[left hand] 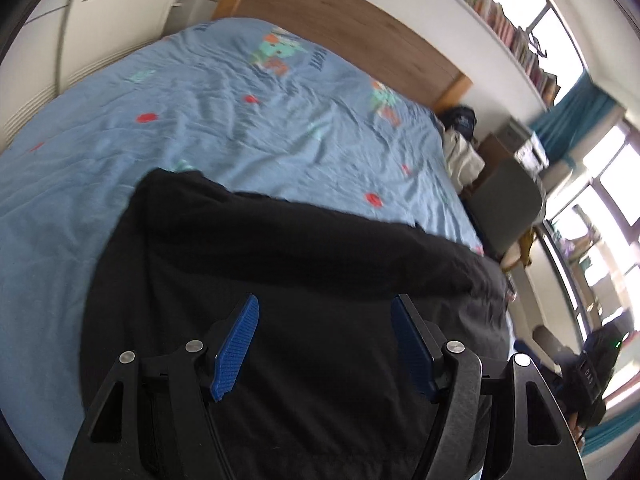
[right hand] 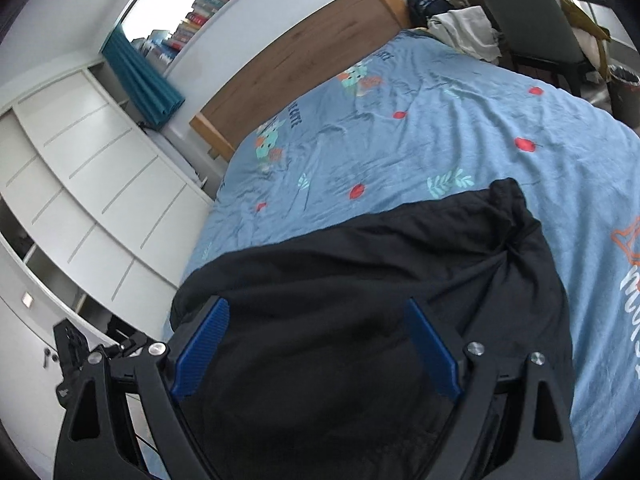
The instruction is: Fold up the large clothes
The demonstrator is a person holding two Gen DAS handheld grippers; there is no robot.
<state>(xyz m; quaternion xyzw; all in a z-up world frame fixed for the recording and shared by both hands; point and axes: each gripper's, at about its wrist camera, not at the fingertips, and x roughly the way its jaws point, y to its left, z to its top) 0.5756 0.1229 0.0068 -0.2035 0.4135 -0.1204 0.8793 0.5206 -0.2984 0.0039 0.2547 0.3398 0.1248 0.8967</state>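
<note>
Left wrist and right wrist show each tool spread wide, empty, above black garment.

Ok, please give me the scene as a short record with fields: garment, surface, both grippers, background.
garment: black garment, spread on the bed, partly folded
surface: blue printed bedsheet
left gripper: open, above the garment, holding nothing
right gripper: open, above the garment, holding nothing
background: wooden headboard, white drawers, grey chair
</note>
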